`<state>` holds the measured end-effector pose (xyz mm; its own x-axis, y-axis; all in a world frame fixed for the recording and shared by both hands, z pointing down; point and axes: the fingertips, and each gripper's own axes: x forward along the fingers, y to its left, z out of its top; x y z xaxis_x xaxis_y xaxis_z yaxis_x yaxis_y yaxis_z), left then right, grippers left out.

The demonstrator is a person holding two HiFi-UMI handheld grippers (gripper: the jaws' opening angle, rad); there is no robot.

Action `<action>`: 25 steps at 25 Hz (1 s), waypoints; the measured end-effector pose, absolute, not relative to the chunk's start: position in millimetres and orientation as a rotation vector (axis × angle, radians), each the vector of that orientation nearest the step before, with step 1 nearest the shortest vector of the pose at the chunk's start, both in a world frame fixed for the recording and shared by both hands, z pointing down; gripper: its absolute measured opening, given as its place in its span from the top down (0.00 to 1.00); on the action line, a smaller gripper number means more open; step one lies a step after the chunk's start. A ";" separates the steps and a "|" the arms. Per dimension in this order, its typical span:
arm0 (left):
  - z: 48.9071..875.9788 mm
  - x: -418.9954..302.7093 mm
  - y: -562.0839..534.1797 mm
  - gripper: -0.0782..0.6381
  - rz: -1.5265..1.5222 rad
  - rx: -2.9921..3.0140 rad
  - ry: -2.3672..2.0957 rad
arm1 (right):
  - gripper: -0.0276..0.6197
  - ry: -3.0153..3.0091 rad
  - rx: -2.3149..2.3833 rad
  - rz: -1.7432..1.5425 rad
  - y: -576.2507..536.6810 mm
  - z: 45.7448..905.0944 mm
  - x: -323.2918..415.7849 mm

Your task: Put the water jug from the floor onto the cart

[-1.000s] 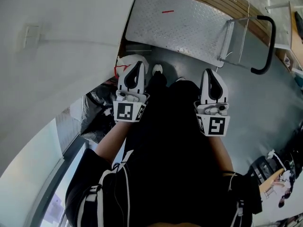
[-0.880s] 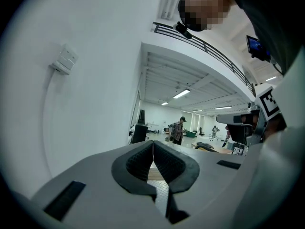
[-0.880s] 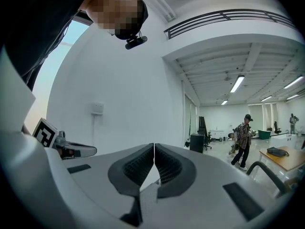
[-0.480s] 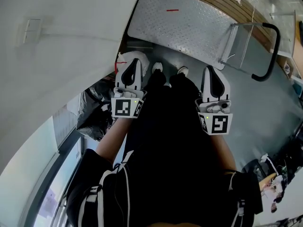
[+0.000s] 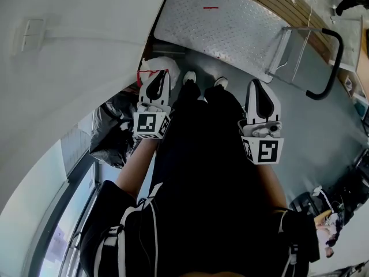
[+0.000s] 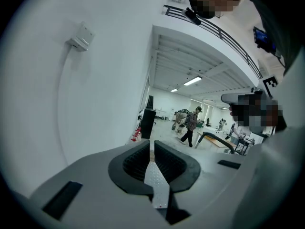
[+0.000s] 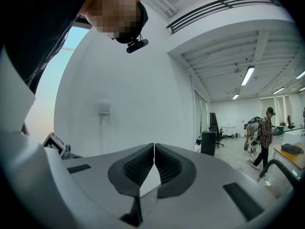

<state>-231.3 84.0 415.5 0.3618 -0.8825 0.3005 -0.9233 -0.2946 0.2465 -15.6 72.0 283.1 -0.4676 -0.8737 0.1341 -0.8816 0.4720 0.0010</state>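
A white wall curves down the left of the head view to a grey floor, with black bags heaped at its foot. Just right of the bags, at centre left, sits a white rounded thing with red on it. We take it for the water jug, on the floor and untouched. The left hand-held gripper has sunk toward it over the last second and now overlaps its lower edge in the frame. Its jaws are closed on nothing. Right of centre, the right hand-held gripper has hardly moved, its jaws likewise together and empty. The cart waits at upper right. We judge the reach has begun, and the left jaws must open before any grip.
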 end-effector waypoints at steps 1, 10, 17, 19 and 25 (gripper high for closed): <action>420.7 -231.9 84.3 0.86 0.164 2.244 -1.576 | 0.93 -2.590 1.552 0.103 72.0 283.9 -14.8; 489.4 -242.4 92.1 0.83 0.280 2.108 -1.535 | 0.93 -2.552 1.554 0.095 75.1 286.5 -11.8; 539.2 -253.2 102.2 0.77 0.366 2.031 -1.495 | 0.93 -2.523 1.562 0.107 76.0 291.0 -13.4; 563.3 -257.1 111.5 0.75 0.402 1.981 -1.464 | 0.93 -2.514 1.556 0.108 78.2 291.4 -14.1; 608.9 -273.8 127.5 0.73 0.475 1.918 -1.450 | 0.93 -2.487 1.534 0.107 78.5 294.5 -19.3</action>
